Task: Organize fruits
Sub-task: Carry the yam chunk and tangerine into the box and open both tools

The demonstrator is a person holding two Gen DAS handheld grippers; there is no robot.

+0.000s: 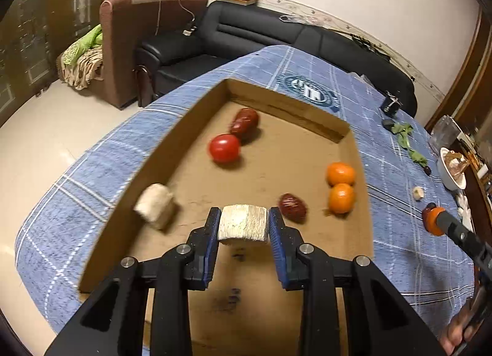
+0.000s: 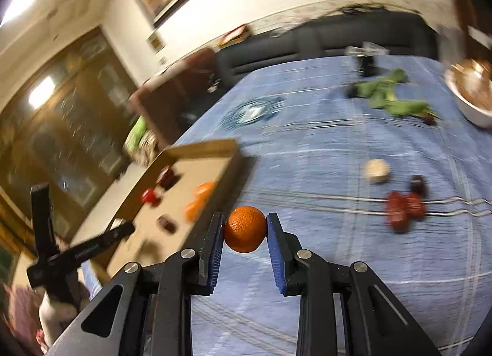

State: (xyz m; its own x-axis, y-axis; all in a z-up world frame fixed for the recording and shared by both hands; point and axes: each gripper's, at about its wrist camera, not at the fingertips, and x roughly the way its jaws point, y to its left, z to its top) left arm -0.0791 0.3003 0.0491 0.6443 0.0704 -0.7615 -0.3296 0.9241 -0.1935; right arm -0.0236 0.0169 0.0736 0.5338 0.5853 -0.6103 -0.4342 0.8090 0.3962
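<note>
Left gripper clamps pale chunk over box; right gripper clamps orange between pads.

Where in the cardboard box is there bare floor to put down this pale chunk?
Bare floor lies mid-box, between the tomato and the two oranges, and along the near edge of the cardboard box. The right wall is crowded with oranges and a date.
</note>
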